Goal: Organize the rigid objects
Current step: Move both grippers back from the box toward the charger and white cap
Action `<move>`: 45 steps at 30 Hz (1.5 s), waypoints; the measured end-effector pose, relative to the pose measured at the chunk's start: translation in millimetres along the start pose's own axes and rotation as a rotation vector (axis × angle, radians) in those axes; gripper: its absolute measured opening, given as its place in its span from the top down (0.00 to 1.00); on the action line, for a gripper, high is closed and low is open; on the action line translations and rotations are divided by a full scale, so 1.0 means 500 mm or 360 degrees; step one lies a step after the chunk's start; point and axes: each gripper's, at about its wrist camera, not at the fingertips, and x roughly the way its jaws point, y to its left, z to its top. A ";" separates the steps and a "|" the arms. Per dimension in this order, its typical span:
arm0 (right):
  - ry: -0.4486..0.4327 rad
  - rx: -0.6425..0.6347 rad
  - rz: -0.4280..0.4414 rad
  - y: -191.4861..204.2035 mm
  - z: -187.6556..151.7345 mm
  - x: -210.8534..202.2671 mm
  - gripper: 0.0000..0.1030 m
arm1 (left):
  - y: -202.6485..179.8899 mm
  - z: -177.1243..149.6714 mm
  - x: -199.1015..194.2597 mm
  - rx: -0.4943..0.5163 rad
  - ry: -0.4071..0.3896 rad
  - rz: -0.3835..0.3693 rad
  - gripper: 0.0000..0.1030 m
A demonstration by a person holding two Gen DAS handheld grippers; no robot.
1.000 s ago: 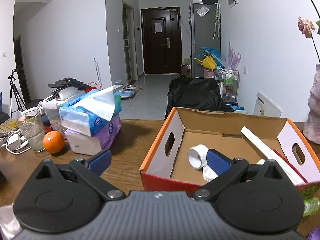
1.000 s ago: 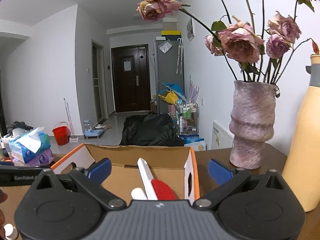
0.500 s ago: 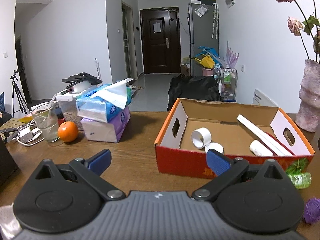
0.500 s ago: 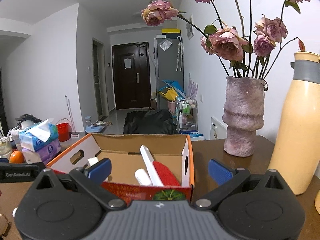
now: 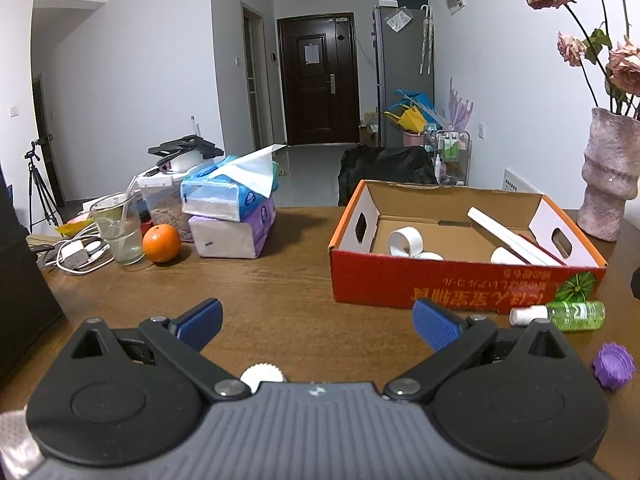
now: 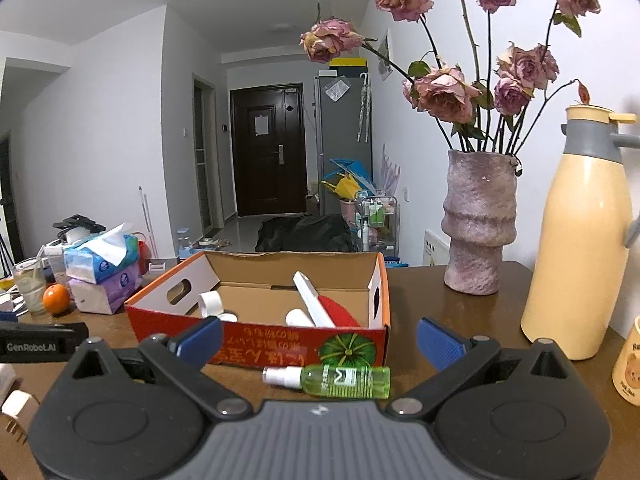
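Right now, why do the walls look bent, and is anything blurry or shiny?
Left wrist view: fisheye bends the door frames; the purple cap at the edge looks soft. Right wrist view: corners go black, the cream thermos bulges, and the table shows glare beside the vase.

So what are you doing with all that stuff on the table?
A person is tidying small hard things into the cardboard box, using a gripper in each hand. Both the left gripper and the right gripper are open and hold nothing. White tubes already lie in the box. A green spray bottle, a purple cap and a white cap lie on the table outside it.
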 end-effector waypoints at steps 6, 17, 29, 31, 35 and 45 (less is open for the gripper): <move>0.0010 0.0000 0.0011 0.008 -0.019 -0.036 0.00 | 0.020 -0.025 -0.034 0.0005 0.0014 -0.0006 0.00; 0.0054 -0.0032 0.0014 0.030 -0.058 -0.081 0.00 | 0.058 -0.074 -0.079 0.0022 0.0052 -0.0002 0.00; 0.0112 -0.0071 0.0001 0.042 -0.097 -0.112 0.00 | 0.090 -0.115 -0.097 0.0040 0.0092 0.0004 0.00; 0.0119 -0.0078 0.0009 0.047 -0.101 -0.113 0.00 | 0.095 -0.119 -0.095 0.0035 0.0105 0.0009 0.00; 0.0127 -0.0096 0.0033 0.061 -0.107 -0.114 0.00 | 0.106 -0.129 -0.084 0.0039 0.0130 0.0028 0.00; 0.0151 -0.0111 0.0073 0.091 -0.114 -0.099 0.00 | 0.144 -0.140 -0.040 0.0024 0.0203 0.0068 0.01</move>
